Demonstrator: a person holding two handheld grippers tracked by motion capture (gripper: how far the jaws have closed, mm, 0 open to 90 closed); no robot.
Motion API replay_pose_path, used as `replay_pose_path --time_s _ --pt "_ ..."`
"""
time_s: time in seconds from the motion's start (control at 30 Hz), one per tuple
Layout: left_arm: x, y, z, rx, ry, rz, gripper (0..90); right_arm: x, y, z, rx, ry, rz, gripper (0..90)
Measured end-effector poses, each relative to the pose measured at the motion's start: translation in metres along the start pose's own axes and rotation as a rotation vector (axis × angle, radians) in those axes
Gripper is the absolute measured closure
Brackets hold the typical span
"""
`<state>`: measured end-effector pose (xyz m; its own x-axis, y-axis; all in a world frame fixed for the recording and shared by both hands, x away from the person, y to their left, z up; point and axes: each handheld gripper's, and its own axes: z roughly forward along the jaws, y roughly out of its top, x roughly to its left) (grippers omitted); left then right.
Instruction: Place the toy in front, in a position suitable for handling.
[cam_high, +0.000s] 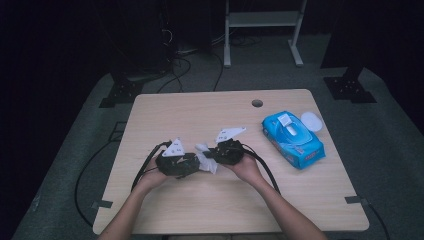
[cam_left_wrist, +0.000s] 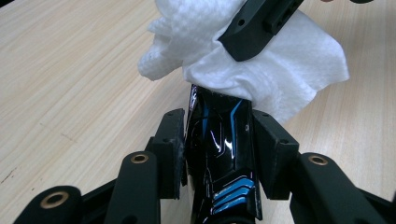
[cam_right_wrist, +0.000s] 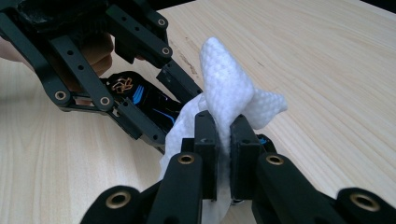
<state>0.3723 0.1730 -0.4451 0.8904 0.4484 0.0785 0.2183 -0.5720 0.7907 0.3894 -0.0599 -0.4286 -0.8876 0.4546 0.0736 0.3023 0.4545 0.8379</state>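
My left claw (cam_left_wrist: 217, 154) clamps a glossy, hard black gadget (cam_left_wrist: 219, 140), likely slippery, while my right claw (cam_right_wrist: 223, 140) pinches a soft, limp white wipe (cam_right_wrist: 229, 88) draped over its tip at twelve o'clock, best gripped by bunched folds.

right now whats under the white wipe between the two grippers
The far end of a glossy black object with blue stripes, clamped in the left hand-held gripper. The white textured wipe, pinched by the right hand-held gripper, covers its tip, so that part cannot be seen.
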Motion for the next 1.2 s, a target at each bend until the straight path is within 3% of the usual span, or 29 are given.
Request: replay_pose_path --time_s 0.27,0.67,0.9,1.0,1.07,1.2 --pt "0.002 -0.001 0.01 0.053 -0.01 0.004 53.4 -0.001 -0.001 -0.002 0.006 -0.004 -0.008 83.4" --pt "-0.003 0.001 0.015 0.037 -0.066 0.016 56.1 0.004 -0.002 -0.008 0.012 -0.006 -0.029 83.4" --pt "-0.009 0.003 0.017 0.033 -0.096 0.029 56.2 -0.006 -0.016 -0.027 0.004 -0.029 -0.012 83.4" --pt "-0.012 0.005 0.019 0.04 -0.101 0.046 56.1 -0.008 -0.024 -0.035 0.025 -0.067 -0.021 83.4" --pt "-0.014 0.007 0.02 0.039 -0.112 0.044 56.1 -0.011 -0.03 -0.039 0.021 -0.066 0.011 83.4" --pt "-0.016 0.012 0.026 0.043 -0.123 0.048 56.2 -0.006 -0.03 -0.043 -0.014 -0.042 0.016 83.4"
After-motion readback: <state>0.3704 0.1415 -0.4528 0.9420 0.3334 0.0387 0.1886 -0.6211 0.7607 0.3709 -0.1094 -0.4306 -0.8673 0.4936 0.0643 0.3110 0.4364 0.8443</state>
